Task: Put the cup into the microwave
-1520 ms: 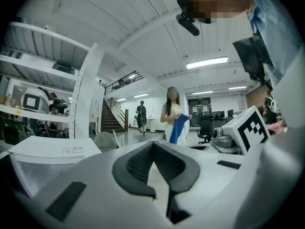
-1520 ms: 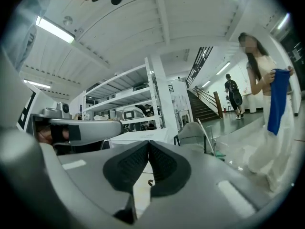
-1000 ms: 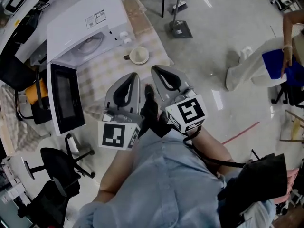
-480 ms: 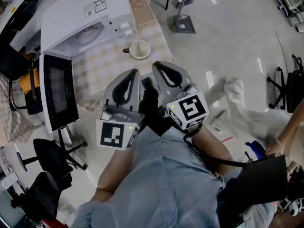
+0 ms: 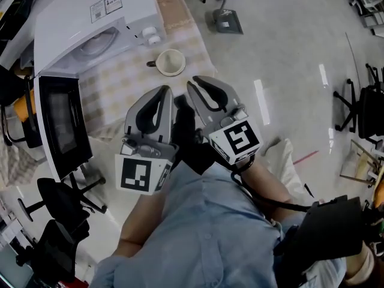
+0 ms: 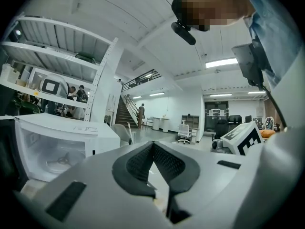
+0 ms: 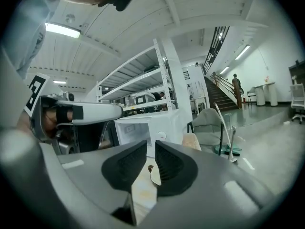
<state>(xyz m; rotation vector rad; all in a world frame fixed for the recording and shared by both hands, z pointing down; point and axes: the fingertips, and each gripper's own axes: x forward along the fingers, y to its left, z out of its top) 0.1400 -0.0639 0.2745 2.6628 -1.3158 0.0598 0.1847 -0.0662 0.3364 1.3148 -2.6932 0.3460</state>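
A cream cup (image 5: 170, 62) with a handle stands on the checked tablecloth (image 5: 117, 86), just right of the white microwave (image 5: 90, 29). The microwave's door (image 5: 59, 123) hangs wide open to the left, and its cavity (image 6: 52, 151) with the glass turntable shows. I hold both grippers side by side in front of my chest, short of the cup and apart from it. My left gripper (image 5: 163, 90) is shut with nothing in it; its pads meet at the tip (image 6: 153, 144). My right gripper (image 5: 193, 84) is shut and empty too. The cup (image 7: 153, 174) shows low behind its jaws (image 7: 150, 144).
Black office chairs (image 5: 63, 206) stand at the lower left beside the open door. A stand's base (image 5: 227, 20) sits on the floor beyond the table. A white bundle (image 5: 282, 158) lies on the floor to my right, and another chair (image 5: 363, 107) stands at the far right.
The microwave and cup have slid a little left in the head view as I shifted. Both grippers stay side by side and shut. A person at the far right has left the view.
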